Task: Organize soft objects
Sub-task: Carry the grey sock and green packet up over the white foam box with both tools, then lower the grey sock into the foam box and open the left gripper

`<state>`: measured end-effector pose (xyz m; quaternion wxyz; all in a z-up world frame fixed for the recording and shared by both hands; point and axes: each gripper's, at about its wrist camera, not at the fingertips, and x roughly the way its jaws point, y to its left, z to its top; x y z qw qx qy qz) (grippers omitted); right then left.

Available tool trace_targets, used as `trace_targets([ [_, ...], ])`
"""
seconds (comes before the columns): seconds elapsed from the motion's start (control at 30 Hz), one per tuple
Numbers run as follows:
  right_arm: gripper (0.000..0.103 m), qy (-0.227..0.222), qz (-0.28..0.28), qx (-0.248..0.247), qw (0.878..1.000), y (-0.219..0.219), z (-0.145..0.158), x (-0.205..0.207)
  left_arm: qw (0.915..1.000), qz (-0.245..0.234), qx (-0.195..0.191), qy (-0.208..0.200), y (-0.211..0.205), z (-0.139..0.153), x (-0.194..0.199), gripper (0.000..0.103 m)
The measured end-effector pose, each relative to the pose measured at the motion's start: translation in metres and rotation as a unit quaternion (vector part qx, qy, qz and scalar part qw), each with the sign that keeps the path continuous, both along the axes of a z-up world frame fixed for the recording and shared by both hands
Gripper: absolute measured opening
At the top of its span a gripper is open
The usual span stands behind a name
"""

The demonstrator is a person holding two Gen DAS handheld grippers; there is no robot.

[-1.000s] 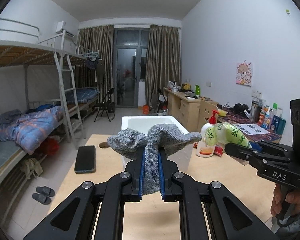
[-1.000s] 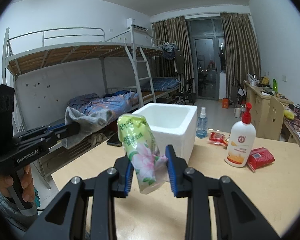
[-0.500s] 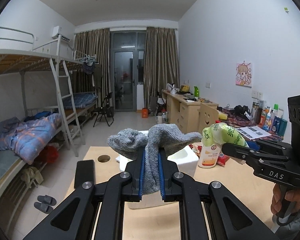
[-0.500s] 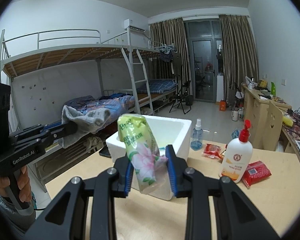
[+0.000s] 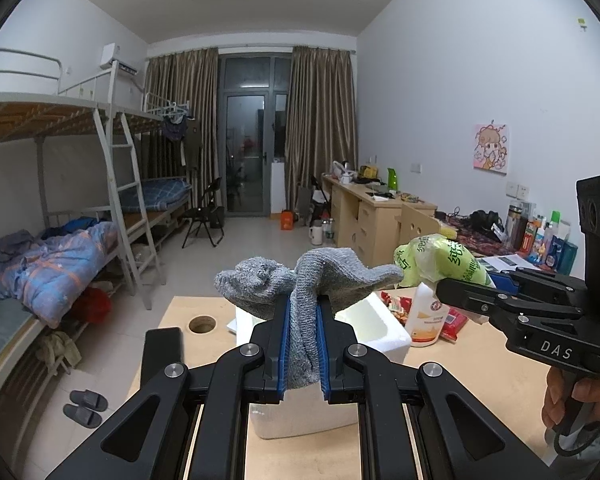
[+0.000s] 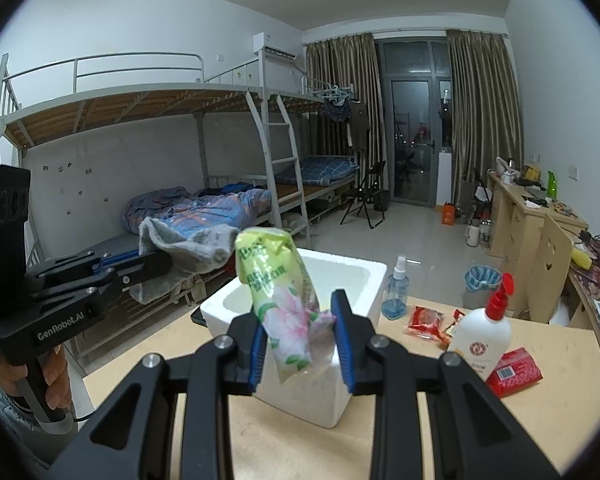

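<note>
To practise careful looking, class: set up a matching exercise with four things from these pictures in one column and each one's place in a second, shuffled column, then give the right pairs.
Things:
1. grey sock
2. green tissue pack
3. lotion bottle
4. white foam box

Places:
A. standing on the table, beside red packets
B. clamped in the left gripper
C. on the table, beyond both grippers
D. clamped in the right gripper

Pairs: 1-B, 2-D, 3-A, 4-C
</note>
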<state>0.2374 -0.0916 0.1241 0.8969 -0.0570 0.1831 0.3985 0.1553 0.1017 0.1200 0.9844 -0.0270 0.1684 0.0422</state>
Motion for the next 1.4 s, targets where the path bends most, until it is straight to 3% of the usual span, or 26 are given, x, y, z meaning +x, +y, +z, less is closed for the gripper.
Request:
trace_targets([
  [0.93, 0.035, 0.039, -0.003, -0.022, 0.999, 0.039, -0.007, 0.059, 0.9995, -0.020, -0.006, 0.023, 0.032, -0.009, 0.087, 0.013],
  [1.4, 0.035, 0.048, -0.012, -0.029, 0.998, 0.042, -0.008, 0.062, 0.9984, -0.031, -0.004, 0.047, 0.034, -0.023, 0.113, 0.013],
])
